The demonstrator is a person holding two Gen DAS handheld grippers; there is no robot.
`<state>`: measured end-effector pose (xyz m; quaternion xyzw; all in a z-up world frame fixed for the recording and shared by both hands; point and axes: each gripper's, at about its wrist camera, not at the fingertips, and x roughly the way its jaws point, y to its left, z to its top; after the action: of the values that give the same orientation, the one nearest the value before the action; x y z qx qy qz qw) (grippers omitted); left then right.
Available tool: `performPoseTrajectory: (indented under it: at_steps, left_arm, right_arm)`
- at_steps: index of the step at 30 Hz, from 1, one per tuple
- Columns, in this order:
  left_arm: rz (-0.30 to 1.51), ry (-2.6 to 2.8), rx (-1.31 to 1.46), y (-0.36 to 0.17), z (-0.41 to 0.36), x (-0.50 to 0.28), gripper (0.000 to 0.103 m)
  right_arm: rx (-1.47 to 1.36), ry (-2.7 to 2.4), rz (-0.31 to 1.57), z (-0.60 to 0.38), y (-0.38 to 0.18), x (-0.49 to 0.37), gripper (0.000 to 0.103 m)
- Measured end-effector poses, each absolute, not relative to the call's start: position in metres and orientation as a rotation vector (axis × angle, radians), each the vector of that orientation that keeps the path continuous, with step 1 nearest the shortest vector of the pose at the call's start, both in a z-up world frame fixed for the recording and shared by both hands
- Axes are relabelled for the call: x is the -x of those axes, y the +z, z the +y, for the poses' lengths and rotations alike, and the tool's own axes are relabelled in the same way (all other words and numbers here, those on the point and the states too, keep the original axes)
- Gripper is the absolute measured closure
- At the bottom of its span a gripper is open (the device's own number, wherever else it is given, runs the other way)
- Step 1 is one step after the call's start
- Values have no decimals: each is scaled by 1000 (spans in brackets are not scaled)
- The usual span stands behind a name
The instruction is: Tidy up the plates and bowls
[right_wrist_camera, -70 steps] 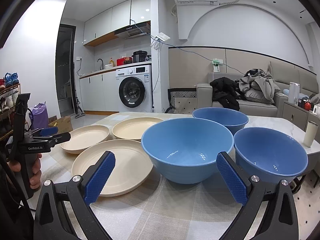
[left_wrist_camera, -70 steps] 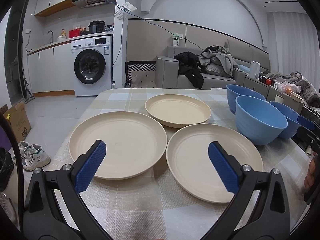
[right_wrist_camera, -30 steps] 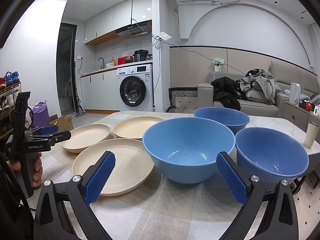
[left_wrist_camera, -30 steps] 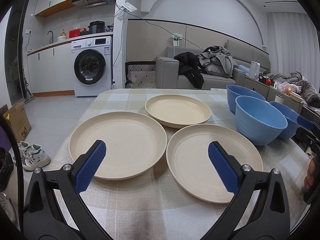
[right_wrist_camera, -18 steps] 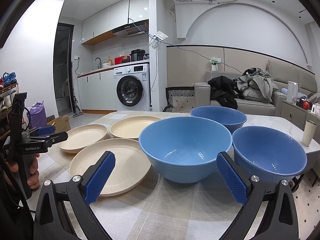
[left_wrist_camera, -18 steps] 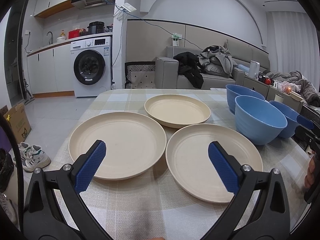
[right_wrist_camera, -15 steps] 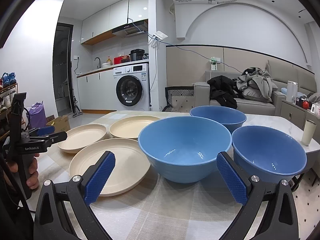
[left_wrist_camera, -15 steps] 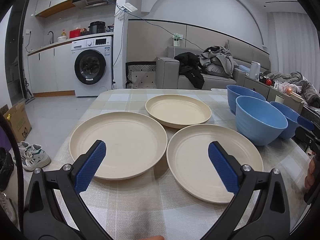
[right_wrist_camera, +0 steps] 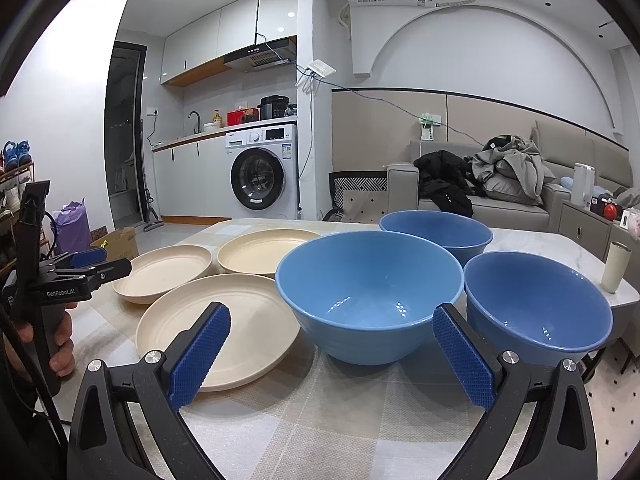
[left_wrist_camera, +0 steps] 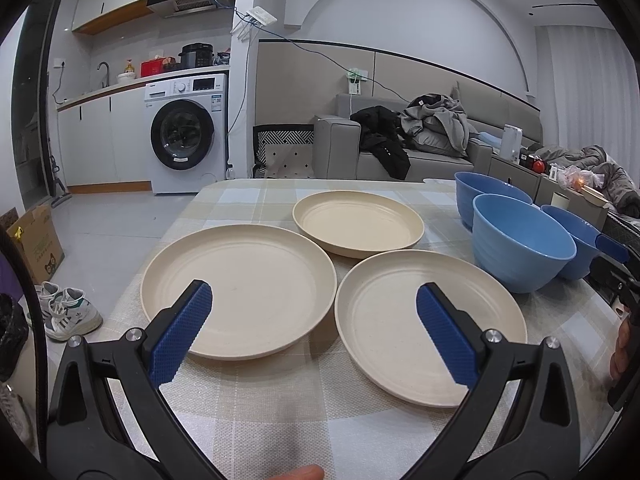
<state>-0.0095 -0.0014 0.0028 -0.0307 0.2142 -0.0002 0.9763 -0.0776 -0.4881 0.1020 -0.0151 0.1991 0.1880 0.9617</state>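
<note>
A table covered with a beige and grey checked cloth (left_wrist_camera: 256,412) carries 3 cream plates and 3 blue bowls, all upright and apart from the grippers. The left plate (left_wrist_camera: 238,290), the right plate (left_wrist_camera: 430,330) and the far plate (left_wrist_camera: 358,229) sit close together in a triangle, their rims nearly touching. To their right stand the near bowl (right_wrist_camera: 370,294), the far bowl (right_wrist_camera: 436,232) and the right bowl (right_wrist_camera: 538,306), clustered just beside one another, with a pale cup (right_wrist_camera: 615,266) at the bare right edge.
</note>
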Motion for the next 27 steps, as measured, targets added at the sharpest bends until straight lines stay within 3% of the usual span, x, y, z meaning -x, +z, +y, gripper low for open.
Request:
performPoseTrajectory:
  at_steps: [17,27]
  left_arm:
    - [437,22,83,7,6,14,1]
    - [403,70,141,39,40,28,1]
  right_arm:
    - [34,435,406,-465,119,81,0]
    - [21,473,476,-434,131,68,0]
